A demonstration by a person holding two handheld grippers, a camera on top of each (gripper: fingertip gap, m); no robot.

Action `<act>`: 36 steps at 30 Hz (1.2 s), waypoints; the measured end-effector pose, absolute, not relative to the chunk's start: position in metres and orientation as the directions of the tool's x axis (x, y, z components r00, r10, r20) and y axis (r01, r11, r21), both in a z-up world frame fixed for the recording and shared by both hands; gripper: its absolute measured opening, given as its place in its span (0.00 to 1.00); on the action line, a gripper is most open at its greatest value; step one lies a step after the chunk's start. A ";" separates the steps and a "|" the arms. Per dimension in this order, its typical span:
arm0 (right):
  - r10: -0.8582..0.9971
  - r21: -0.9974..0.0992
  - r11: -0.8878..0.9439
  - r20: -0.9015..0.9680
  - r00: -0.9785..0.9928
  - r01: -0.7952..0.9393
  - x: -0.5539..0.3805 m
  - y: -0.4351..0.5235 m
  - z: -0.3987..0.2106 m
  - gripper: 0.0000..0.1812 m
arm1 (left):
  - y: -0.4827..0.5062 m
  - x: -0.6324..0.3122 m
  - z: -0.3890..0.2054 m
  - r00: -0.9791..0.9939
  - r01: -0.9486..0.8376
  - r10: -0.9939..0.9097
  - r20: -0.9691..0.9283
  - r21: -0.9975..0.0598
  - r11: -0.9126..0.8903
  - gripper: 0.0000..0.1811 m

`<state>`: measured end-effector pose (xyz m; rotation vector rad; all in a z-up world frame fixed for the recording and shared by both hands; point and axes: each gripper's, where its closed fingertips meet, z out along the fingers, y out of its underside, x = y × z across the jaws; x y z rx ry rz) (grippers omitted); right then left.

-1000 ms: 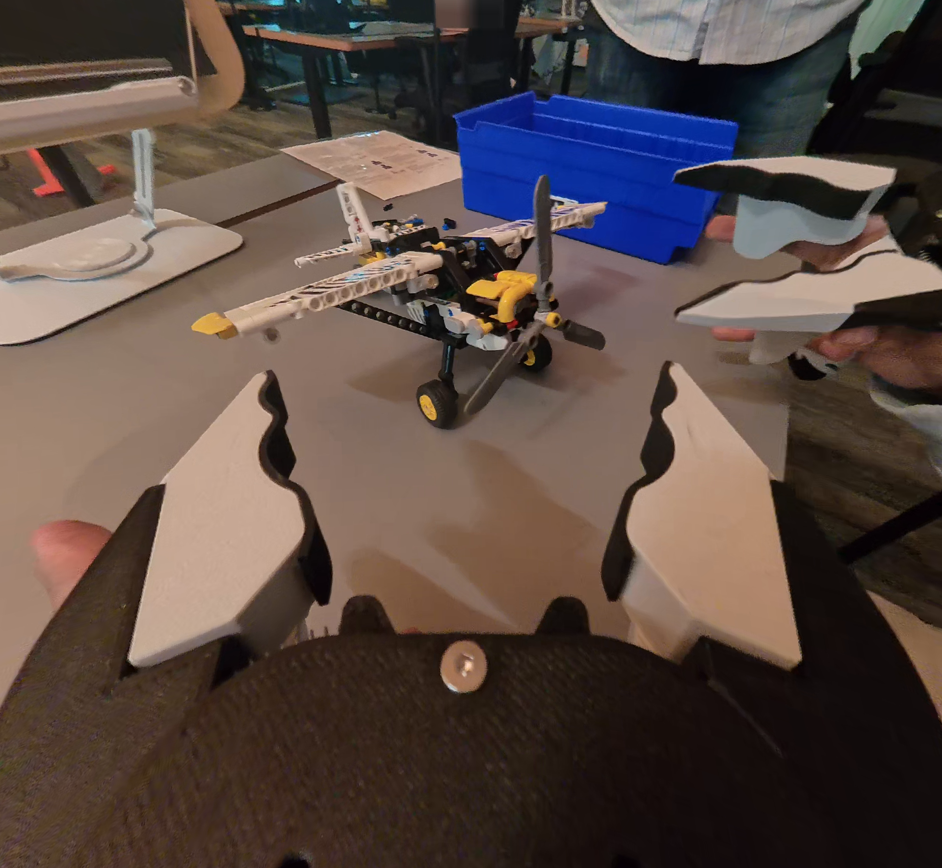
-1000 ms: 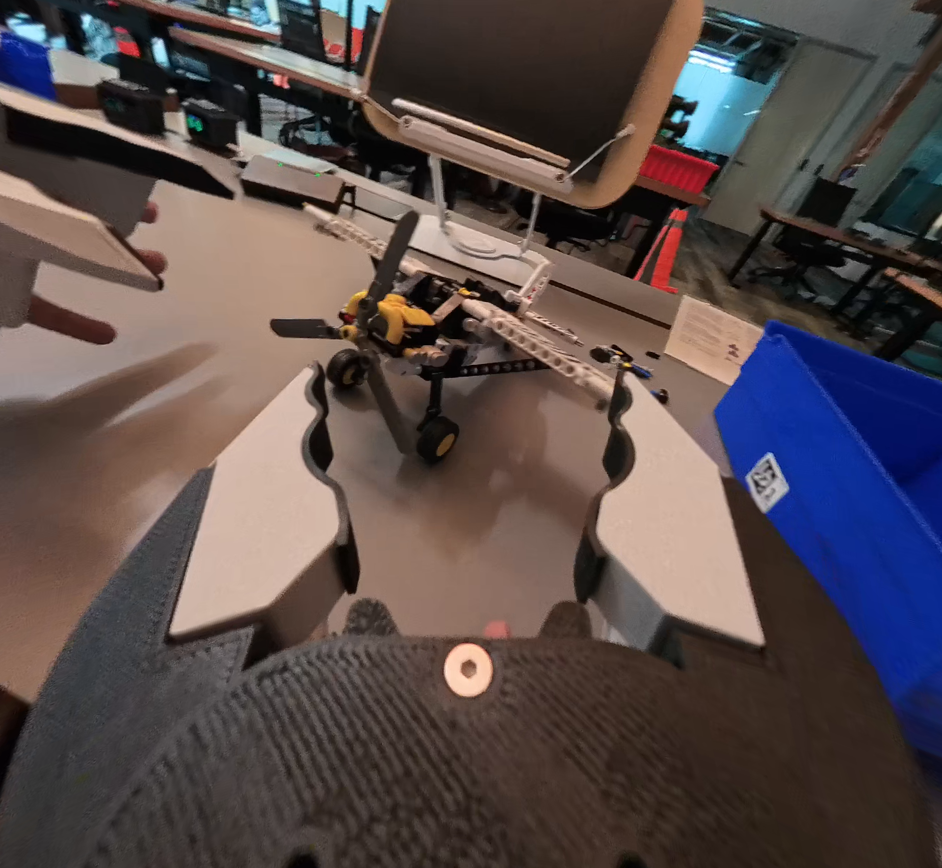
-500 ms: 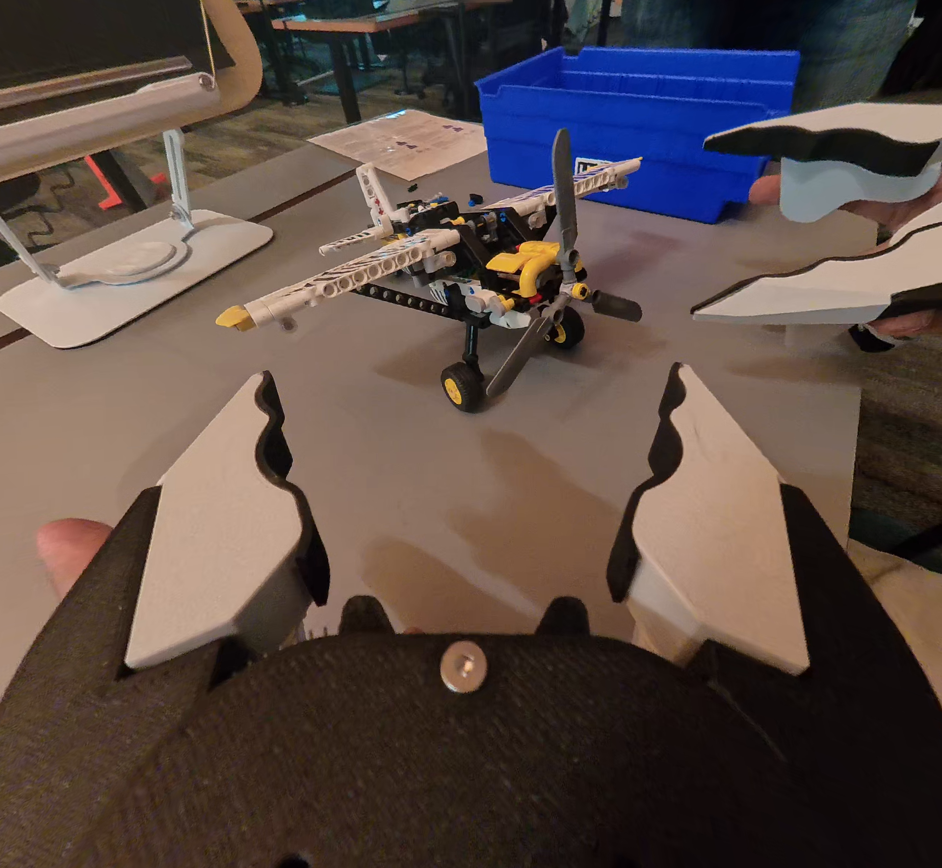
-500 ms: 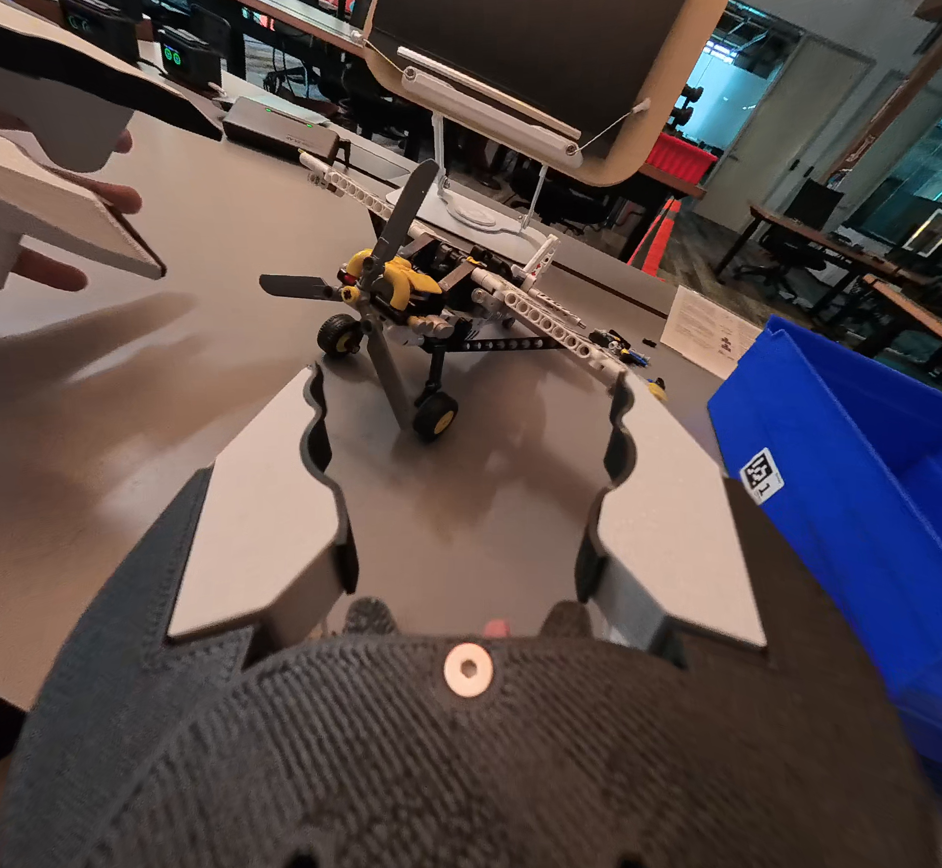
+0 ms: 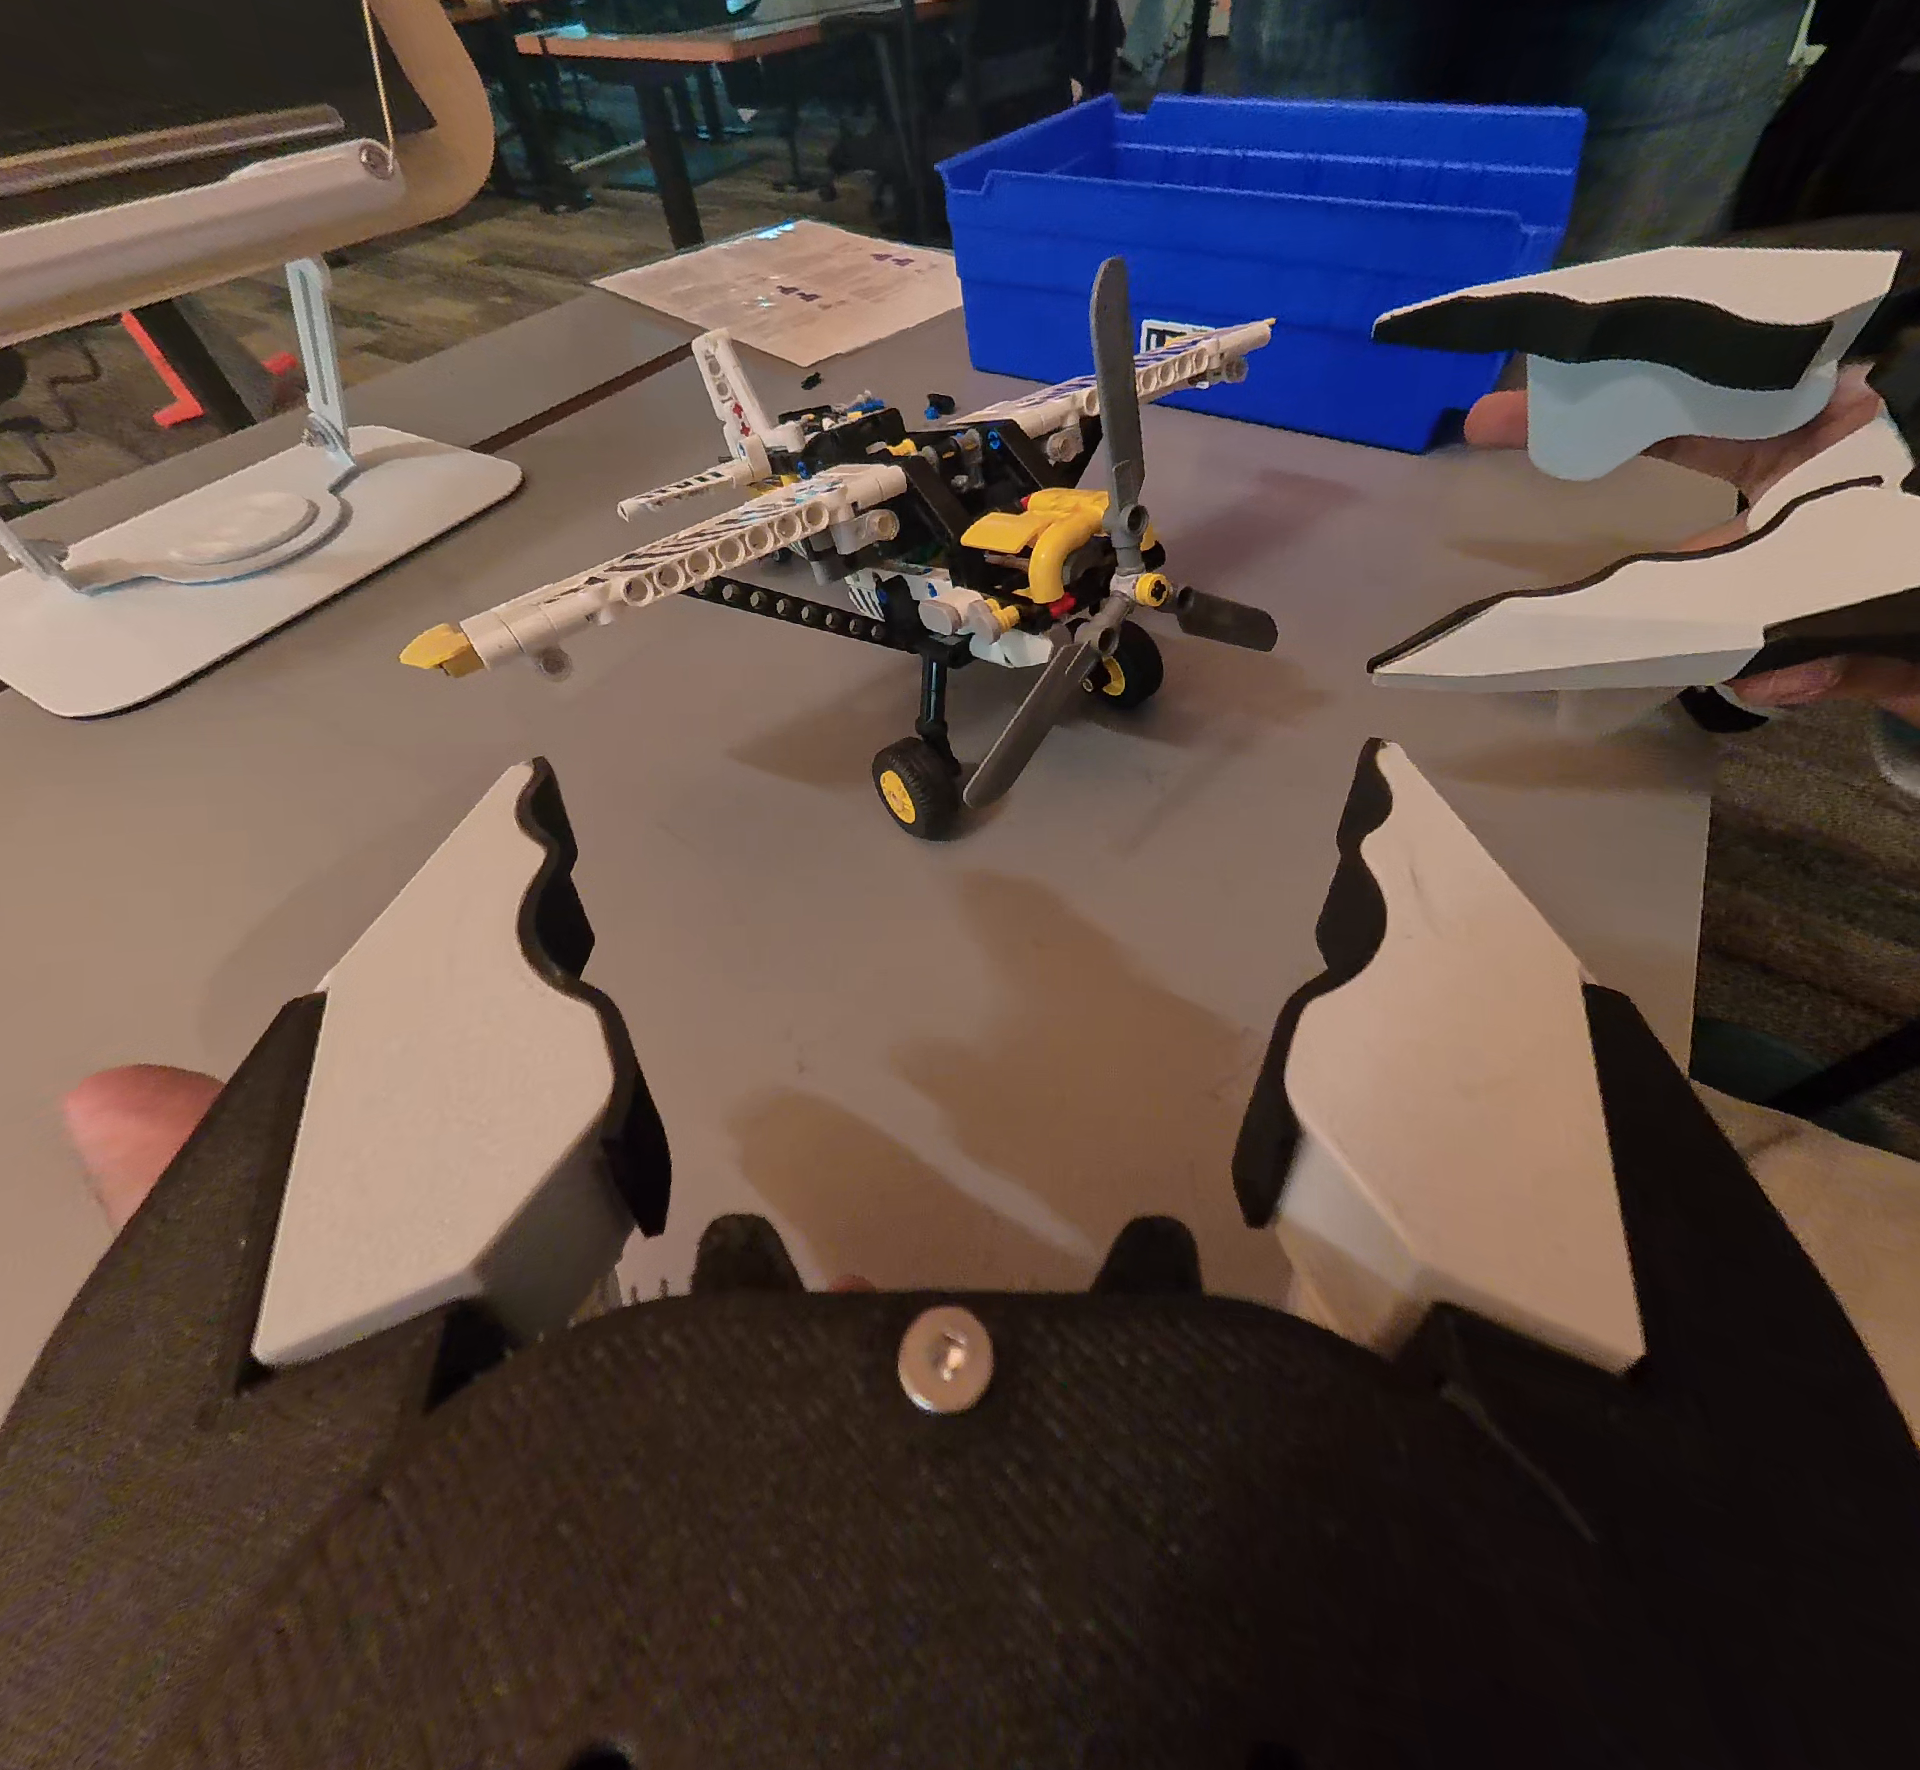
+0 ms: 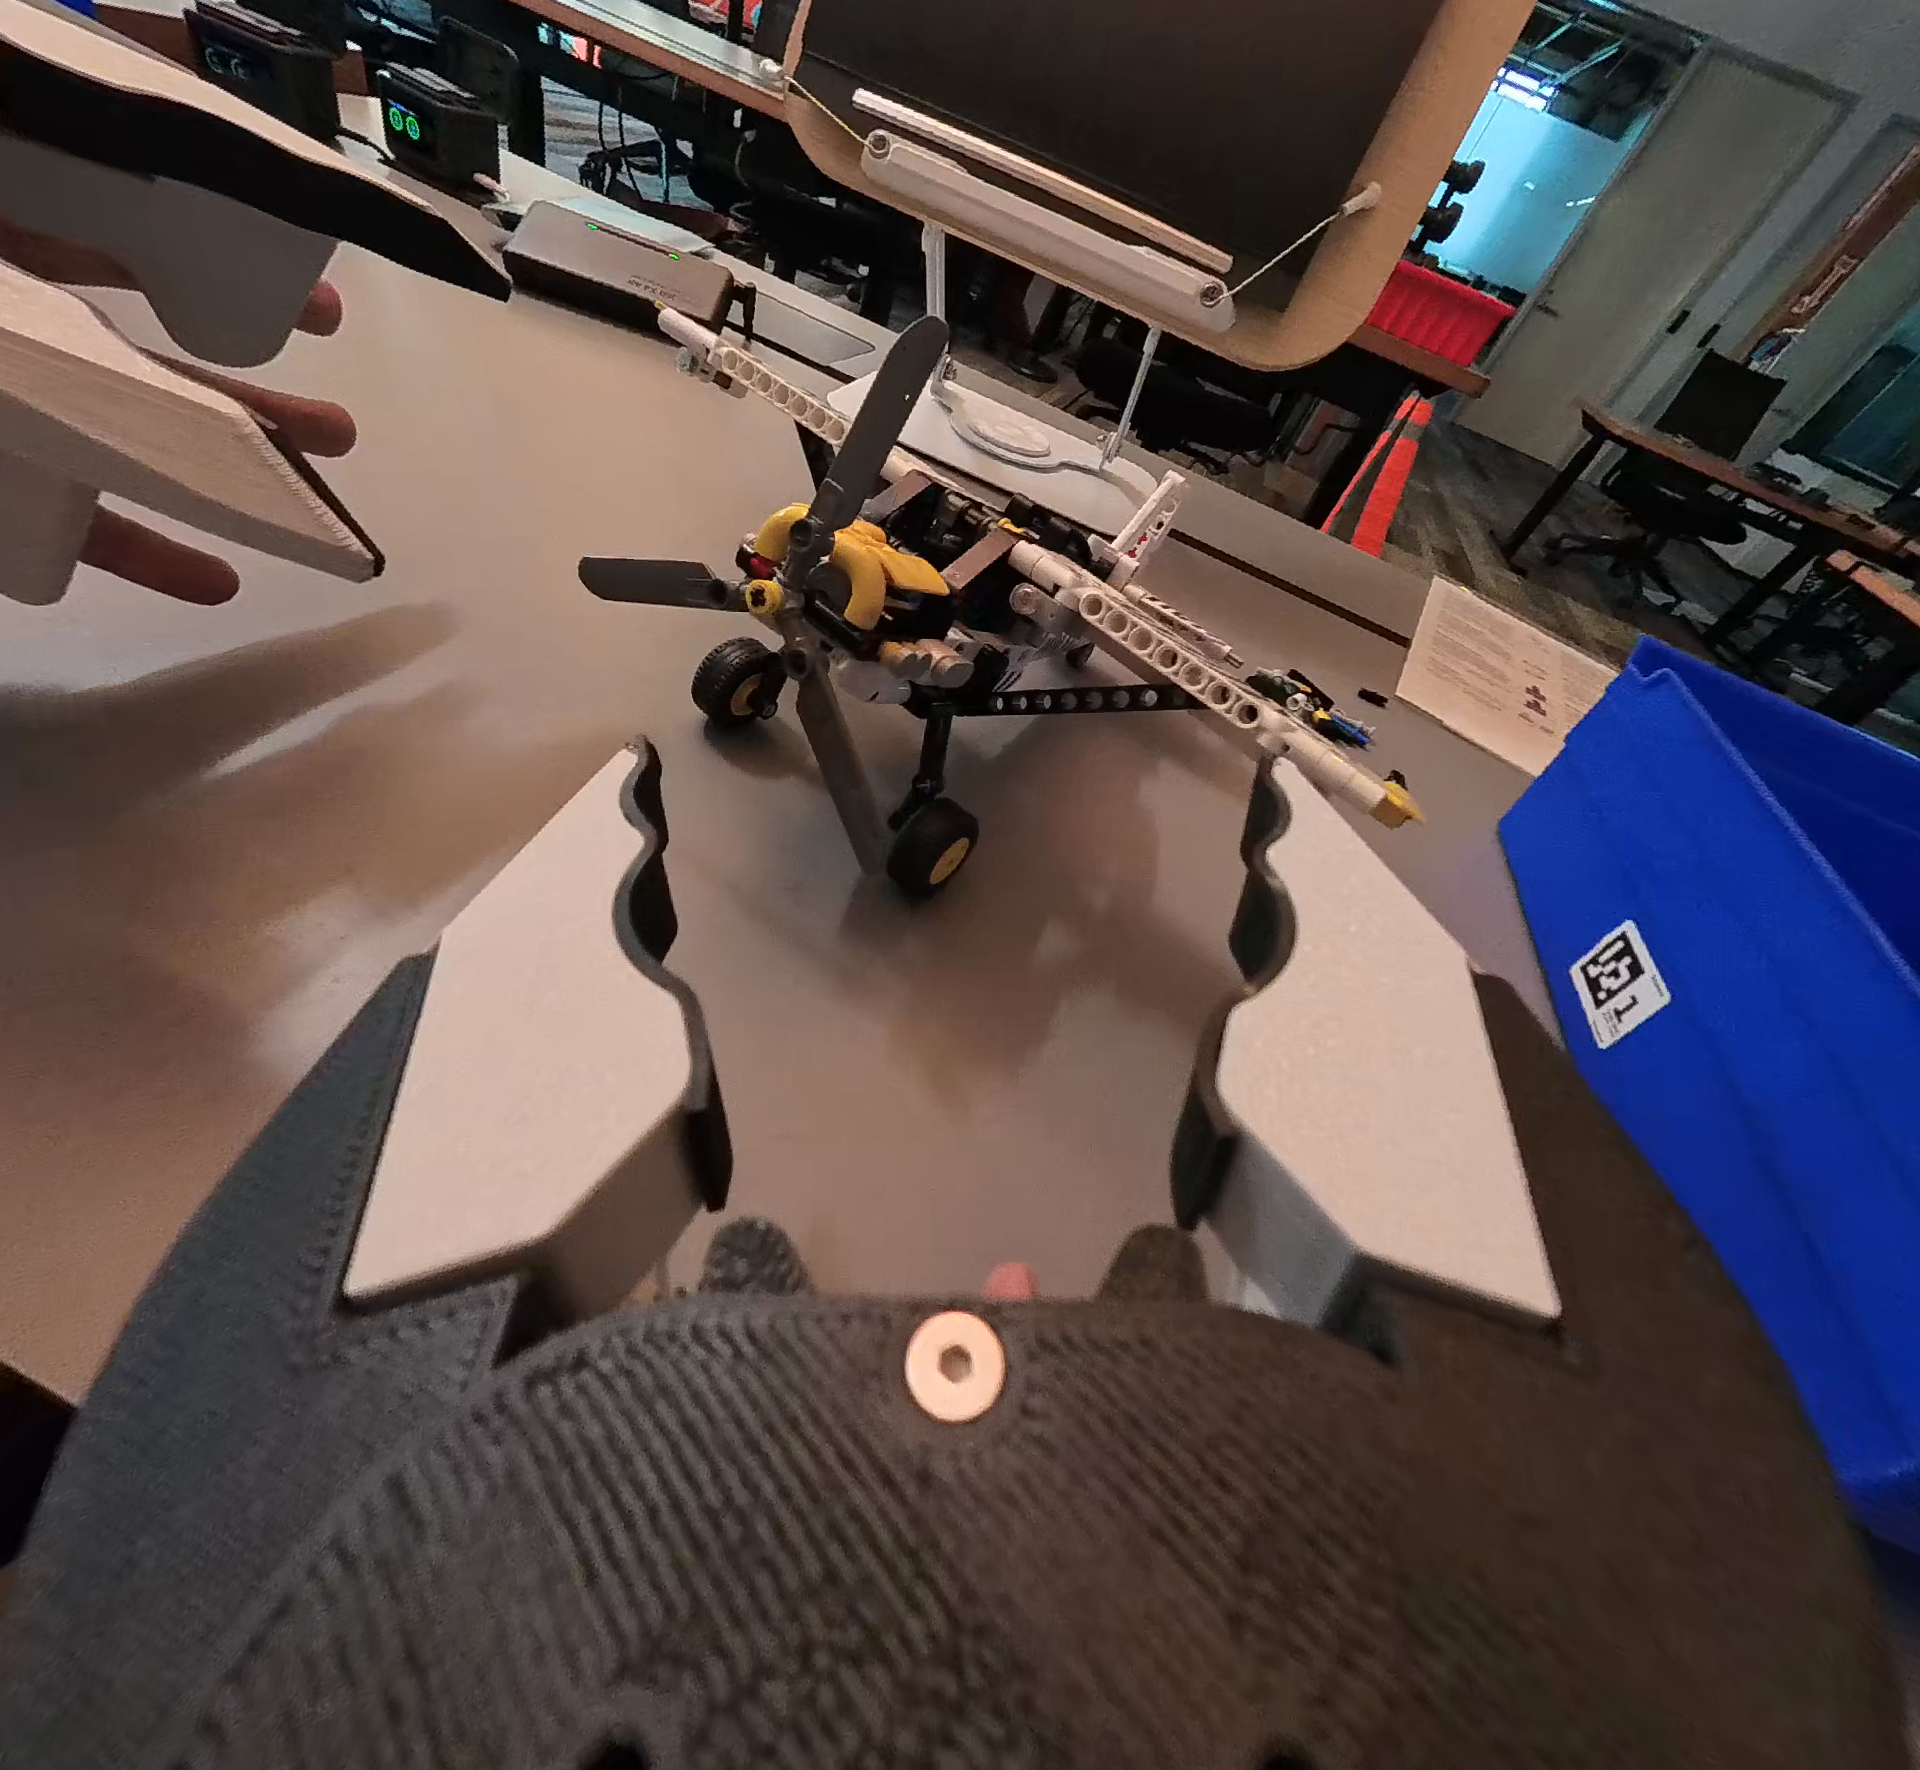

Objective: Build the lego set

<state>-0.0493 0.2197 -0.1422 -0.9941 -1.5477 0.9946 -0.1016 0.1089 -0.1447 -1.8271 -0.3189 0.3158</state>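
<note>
The grey desk (image 5: 260,837) carries everything. At its far edge sits a blue bin (image 5: 1257,266), with a tablet stand (image 5: 249,515) off to the other side and a printed sheet (image 5: 790,292) between them. The lego plane (image 5: 904,546) stands on its wheels mid-desk, its grey propeller (image 5: 1117,515) facing the grippers, and a few loose pieces (image 6: 1320,707) lie just beside its tail. The left gripper (image 5: 951,816) hovers near the plane, jaws spread wide and holding nothing. The right gripper (image 6: 951,790) does likewise, jaws wide apart and empty, just short of the front wheel (image 6: 932,844).
</note>
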 end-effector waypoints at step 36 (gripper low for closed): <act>0.939 -0.936 0.327 0.307 -0.152 0.132 -0.049 0.223 -0.147 0.61 | 0.108 -0.104 -0.149 0.923 0.064 0.381 -0.048 -0.959 -0.275 0.77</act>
